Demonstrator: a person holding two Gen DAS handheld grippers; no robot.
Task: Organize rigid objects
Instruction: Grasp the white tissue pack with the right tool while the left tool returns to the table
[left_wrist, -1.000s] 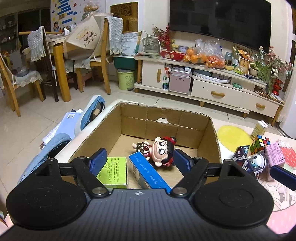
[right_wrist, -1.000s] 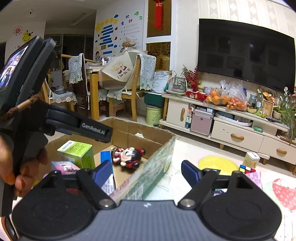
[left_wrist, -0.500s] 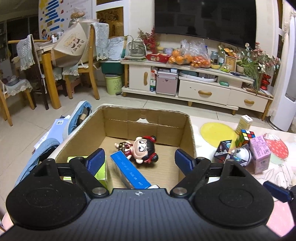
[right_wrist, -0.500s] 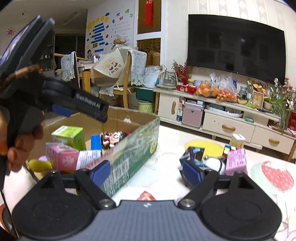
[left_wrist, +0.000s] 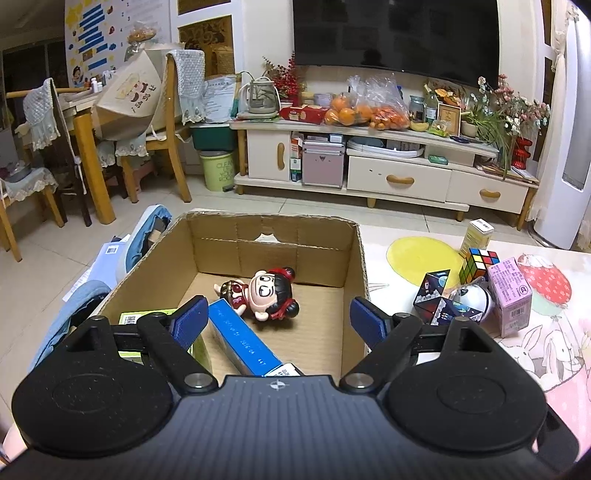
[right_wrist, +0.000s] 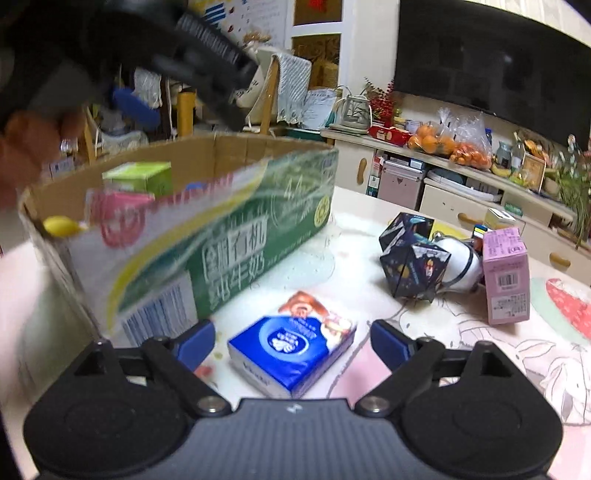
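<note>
**Op 1:** Living room on my feeds: TV cabinet (left_wrist: 369, 173) at the back, and the table (left_wrist: 406, 236) with its printed cloth in front of me. What's in the box?

**Op 2:** From my left wrist view I look straight into the cardboard box (left_wrist: 354, 258). On its floor lie a doll (left_wrist: 264, 293) on its side, a long blue box (left_wrist: 243, 341) just beside it, and a green box (left_wrist: 147, 317) at the left wall, partly hidden by my finger.

**Op 1:** My right wrist view sees that box from outside, its green printed wall blurred. Over the rim I make out the green box, a pink box (right_wrist: 122, 201) and something yellow (right_wrist: 61, 226), neither visible from the left side.

**Op 2:** Jaws?

**Op 1:** My left gripper (left_wrist: 275, 319) hangs over the box's near end, jaws spread wide, nothing between the pads. My right gripper (right_wrist: 291, 341) has just been opening its jaws; they stand wide on either side of a blue tissue pack (right_wrist: 291, 349) lying on the table, pads apart from it.

**Op 2:** Still out on the table, right of the box: a dark patterned cube (left_wrist: 437, 301), a Rubik's cube (left_wrist: 478, 262), a white ball-like toy (left_wrist: 474, 299), a pink carton (left_wrist: 511, 295) and a small yellow carton (left_wrist: 476, 236). Only the right view shows the tissue pack.
</note>
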